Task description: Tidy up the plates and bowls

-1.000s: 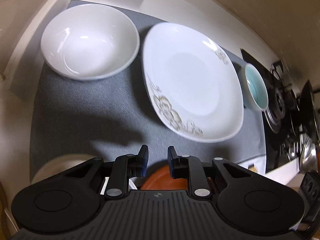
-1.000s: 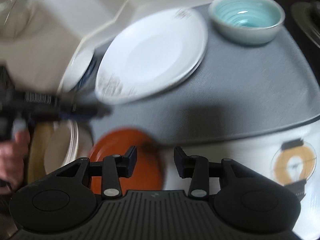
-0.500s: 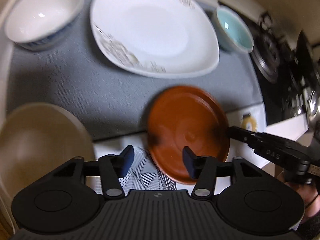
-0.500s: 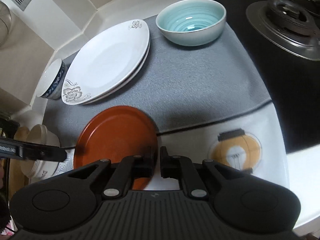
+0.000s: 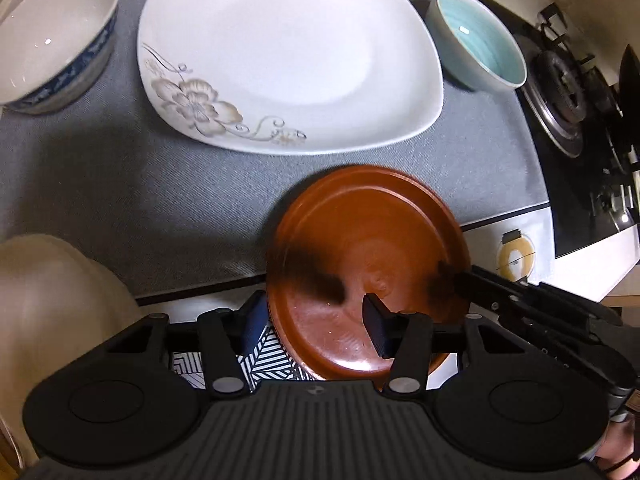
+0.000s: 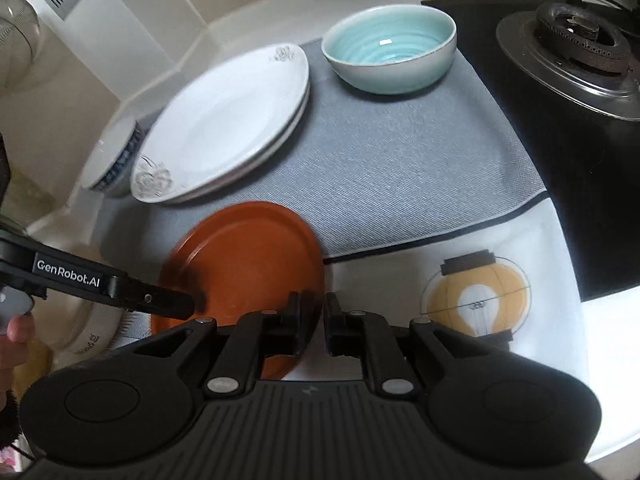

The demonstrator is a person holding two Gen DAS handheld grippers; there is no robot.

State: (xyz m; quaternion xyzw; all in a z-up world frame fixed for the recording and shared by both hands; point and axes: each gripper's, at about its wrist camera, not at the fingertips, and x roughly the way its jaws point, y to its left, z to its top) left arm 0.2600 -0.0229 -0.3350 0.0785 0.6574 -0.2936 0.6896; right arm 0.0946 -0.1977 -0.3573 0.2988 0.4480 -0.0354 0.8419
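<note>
The blue-patterned white bowl [image 5: 52, 36] is cut by the frame edge, and the orange plate's [image 5: 366, 268] near rim hides behind the tool body.

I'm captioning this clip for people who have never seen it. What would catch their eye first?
Probably the orange-brown plate at the near edge of the grey mat, with both claws at it: the right claw straddles its rim, jaws opening, and the left claw spans its other side, jaws closing. Behind it sit stacked white floral plates and a turquoise bowl.

left gripper [image 5: 316, 320] closing, right gripper [image 6: 311, 320] opening
</note>
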